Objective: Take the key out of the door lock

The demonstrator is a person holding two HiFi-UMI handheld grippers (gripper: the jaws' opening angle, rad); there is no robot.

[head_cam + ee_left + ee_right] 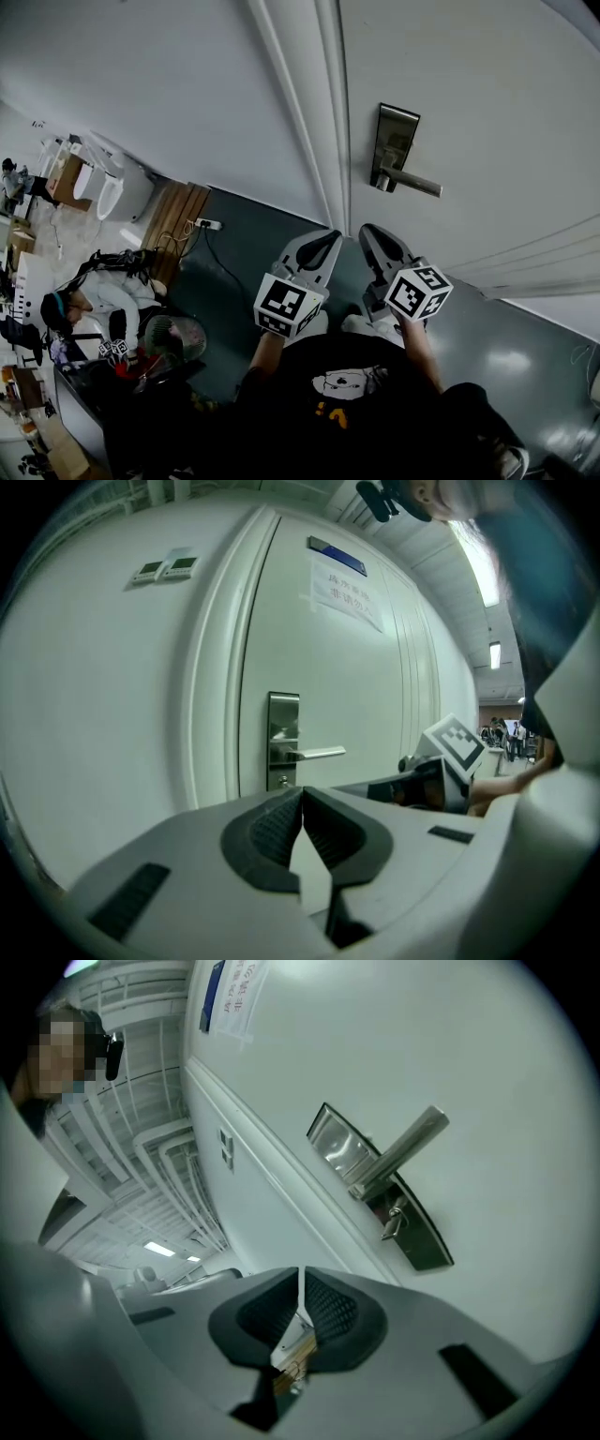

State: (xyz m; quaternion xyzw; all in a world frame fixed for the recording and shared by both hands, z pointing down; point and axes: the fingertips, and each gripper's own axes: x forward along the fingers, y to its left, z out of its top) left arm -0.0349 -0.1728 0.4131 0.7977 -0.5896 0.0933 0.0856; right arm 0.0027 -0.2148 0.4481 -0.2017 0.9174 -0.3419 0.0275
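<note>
- Tongs shut on both sides: left tongs tip to tip with nothing between, right tongs likewise pressed together and empty.
- Key: small, silvery, sticking out of the steel lock plate just below the lever handle, on the white door.
- Printed sheet and blue plate high on the door; writing too small to read.
- Held side by side below the handle, tips apart from the door, forearms stretched forward.

Bright, even indoor light; fisheye bending in both gripper views.
Ceiling strip lights flare upper right in the left gripper view; floor carries soft glare; corners fall black.
</note>
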